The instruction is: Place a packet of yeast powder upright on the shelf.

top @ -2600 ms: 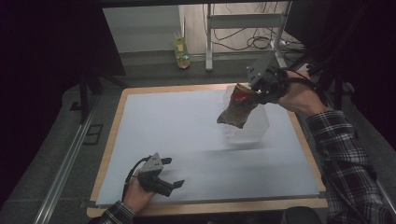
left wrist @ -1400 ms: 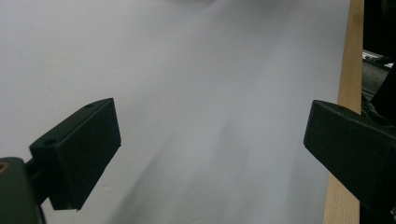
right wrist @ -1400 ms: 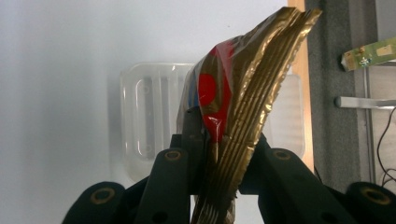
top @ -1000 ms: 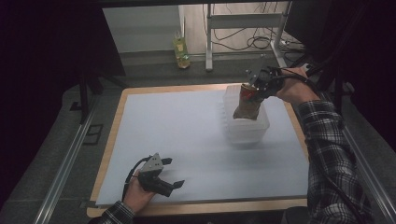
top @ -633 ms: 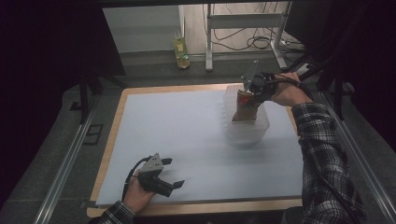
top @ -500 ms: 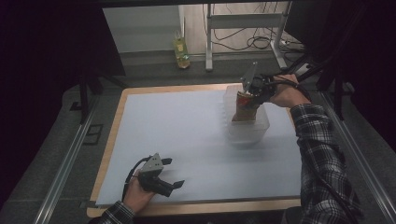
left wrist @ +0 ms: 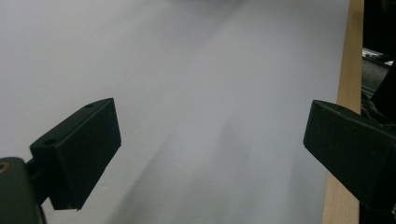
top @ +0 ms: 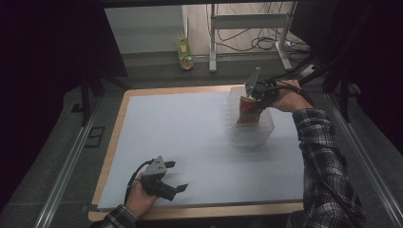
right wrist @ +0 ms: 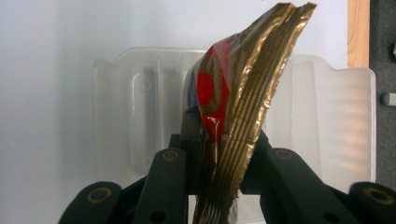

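Right hand-held gripper (top: 250, 100) pinches a gold-and-red snack packet (right wrist: 236, 116) by one end, jaws clamped tight on it. The packet hangs with its long axis running down into the clear plastic tub (top: 263, 135) at the far right of the bench (top: 190, 137), lower end inside the rim. Left hand-held gripper (top: 173, 183) rests at the near edge, well apart, jaws wide with nothing between them.

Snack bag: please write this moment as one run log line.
right gripper shut on snack bag | bag over clear plastic bin | left gripper open, idle
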`<state>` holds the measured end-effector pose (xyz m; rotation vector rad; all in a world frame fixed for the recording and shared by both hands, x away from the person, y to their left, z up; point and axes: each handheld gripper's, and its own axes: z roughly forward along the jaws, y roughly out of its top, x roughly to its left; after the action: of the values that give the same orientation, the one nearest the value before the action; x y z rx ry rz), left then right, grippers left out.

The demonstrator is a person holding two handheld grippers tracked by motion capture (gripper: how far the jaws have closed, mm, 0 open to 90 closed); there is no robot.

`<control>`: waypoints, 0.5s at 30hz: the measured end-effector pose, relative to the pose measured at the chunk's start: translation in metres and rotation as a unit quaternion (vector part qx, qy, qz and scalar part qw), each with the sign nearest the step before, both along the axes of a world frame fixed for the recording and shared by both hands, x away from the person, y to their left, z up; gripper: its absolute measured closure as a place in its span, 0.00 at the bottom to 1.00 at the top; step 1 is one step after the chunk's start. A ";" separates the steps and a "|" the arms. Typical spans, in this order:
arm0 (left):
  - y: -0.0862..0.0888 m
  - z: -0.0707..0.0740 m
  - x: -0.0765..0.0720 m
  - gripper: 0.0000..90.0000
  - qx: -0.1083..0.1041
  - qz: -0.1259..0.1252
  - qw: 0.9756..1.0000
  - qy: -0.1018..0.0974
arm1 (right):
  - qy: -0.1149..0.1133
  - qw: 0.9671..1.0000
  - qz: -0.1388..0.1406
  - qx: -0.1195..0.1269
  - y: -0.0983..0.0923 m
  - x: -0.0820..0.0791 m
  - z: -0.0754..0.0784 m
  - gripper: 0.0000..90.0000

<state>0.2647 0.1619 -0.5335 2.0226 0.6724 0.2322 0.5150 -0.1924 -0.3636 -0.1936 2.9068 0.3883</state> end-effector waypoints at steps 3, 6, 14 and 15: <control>-0.001 0.000 0.000 0.04 0.001 -0.001 1.000 -0.001 | 0.001 1.000 -0.005 -0.003 -0.002 0.000 -0.002 0.82; 0.000 0.000 0.000 0.04 0.002 -0.001 1.000 -0.002 | 0.003 1.000 -0.008 -0.008 -0.002 0.000 -0.004 0.81; 0.000 0.000 0.000 0.04 0.002 -0.001 1.000 -0.001 | 0.008 1.000 -0.017 -0.006 -0.004 0.001 -0.008 0.71; 0.000 0.000 0.000 0.04 0.002 -0.001 1.000 -0.001 | 0.007 1.000 -0.018 -0.006 -0.004 0.000 -0.008 0.69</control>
<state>0.2648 0.1618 -0.5337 2.0269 0.6698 0.2339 0.5154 -0.1960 -0.3716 -0.1392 2.9232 0.3685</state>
